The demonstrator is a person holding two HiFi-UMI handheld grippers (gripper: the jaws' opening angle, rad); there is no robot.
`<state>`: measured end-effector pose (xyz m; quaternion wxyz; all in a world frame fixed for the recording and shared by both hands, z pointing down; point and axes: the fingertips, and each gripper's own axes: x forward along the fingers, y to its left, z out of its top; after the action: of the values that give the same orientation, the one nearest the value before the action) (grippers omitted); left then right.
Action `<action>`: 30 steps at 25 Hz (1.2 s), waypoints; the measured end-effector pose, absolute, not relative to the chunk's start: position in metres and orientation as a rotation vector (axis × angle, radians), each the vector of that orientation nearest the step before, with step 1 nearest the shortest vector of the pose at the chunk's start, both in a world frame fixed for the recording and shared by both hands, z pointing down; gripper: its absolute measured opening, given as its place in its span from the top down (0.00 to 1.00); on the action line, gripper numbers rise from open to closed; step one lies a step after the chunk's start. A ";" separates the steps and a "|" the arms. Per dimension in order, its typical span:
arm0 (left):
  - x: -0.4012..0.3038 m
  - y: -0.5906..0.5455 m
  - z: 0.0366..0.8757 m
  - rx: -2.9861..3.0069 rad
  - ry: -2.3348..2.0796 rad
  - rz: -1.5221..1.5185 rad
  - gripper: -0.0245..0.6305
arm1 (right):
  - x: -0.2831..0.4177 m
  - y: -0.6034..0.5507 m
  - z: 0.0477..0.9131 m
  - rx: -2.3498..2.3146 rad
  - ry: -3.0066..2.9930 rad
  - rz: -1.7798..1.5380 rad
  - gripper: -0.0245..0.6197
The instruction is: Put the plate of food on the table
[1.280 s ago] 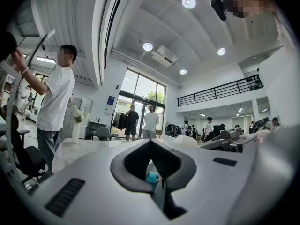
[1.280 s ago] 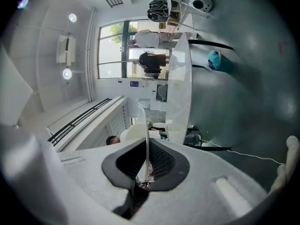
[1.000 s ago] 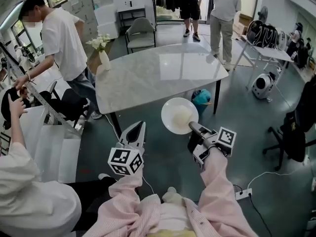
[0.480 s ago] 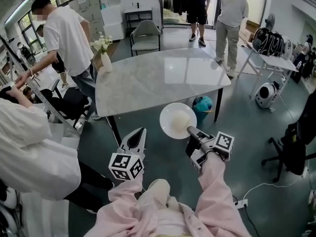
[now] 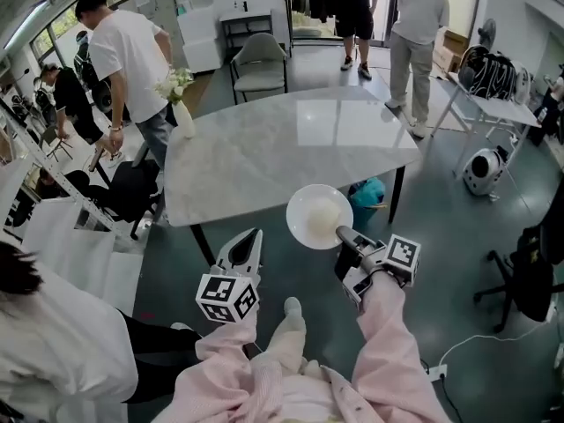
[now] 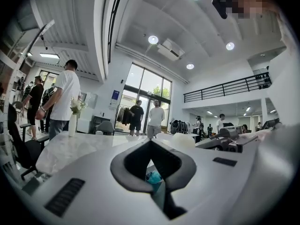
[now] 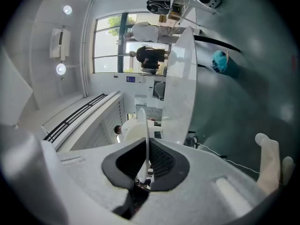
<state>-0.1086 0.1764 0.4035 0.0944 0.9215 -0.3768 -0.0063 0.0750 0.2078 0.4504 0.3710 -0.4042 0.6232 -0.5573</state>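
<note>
Our right claw (image 5: 341, 232) tight on the plate (image 5: 317, 214) rim, left claw (image 5: 255, 234) seemingly closed, empty; table (image 5: 264, 148) ahead, vase (image 5: 184, 118) at its corner.

Left arm: the left arm (image 5: 220, 359) is in a pink sleeve and reaches forward, low in the head view.
Left gripper: the left gripper (image 5: 252, 236) points level, ahead. Its jaws are closed together with nothing between them. Its marker cube (image 5: 226, 296) sits at the wrist end.
Right arm: the right arm (image 5: 388, 342), also in a pink sleeve, is stretched forward.
Right gripper: the right gripper (image 5: 342, 233) points level and is tipped on its side. Its jaws pinch the rim of the plate (image 5: 319, 216), in the air by the near edge of the tabletop (image 5: 264, 148).
Gap: the two grippers are apart, side by side.
</note>
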 end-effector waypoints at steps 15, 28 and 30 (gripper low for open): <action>-0.062 -0.023 0.391 2.681 -1.126 -0.073 0.97 | 0.125 0.032 0.449 -1.062 1.592 -1.465 0.94; -0.055 -0.119 0.412 2.607 -1.153 -0.058 0.97 | 0.135 -0.081 0.456 -1.023 1.597 -1.516 0.94; -0.056 -0.136 0.418 2.588 -1.167 -0.053 0.97 | 0.134 -0.102 0.460 -1.018 1.603 -1.530 0.94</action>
<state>-0.0563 -0.1360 0.4180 0.1506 0.9010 -0.4064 -0.0185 0.1345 -0.1019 0.4600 0.3444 -0.3919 0.6172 -0.5889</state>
